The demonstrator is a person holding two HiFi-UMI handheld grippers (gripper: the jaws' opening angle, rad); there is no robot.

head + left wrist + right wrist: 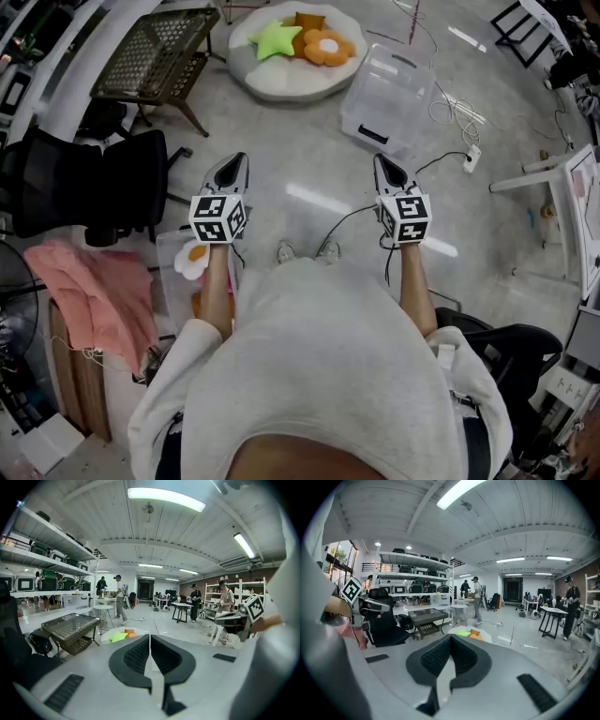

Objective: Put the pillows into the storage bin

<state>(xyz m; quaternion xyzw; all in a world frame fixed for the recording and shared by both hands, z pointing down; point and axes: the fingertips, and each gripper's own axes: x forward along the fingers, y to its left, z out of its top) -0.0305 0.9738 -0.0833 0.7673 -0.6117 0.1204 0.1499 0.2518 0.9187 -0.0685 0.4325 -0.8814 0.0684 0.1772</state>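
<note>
A: Looking for the bin (389, 94)?
B: Clear, on the floor, right of a white cushion (281, 82).
A: Pillows?
B: On that cushion: green star (275, 39), orange flower (330, 47).
A: Holding anything?
B: Left gripper (234, 161), right gripper (382, 161) both closed, empty, well short of them.

Clear plastic storage bin (405, 92), plush cloth pillows (327, 48), glossy floor (309, 155)
</note>
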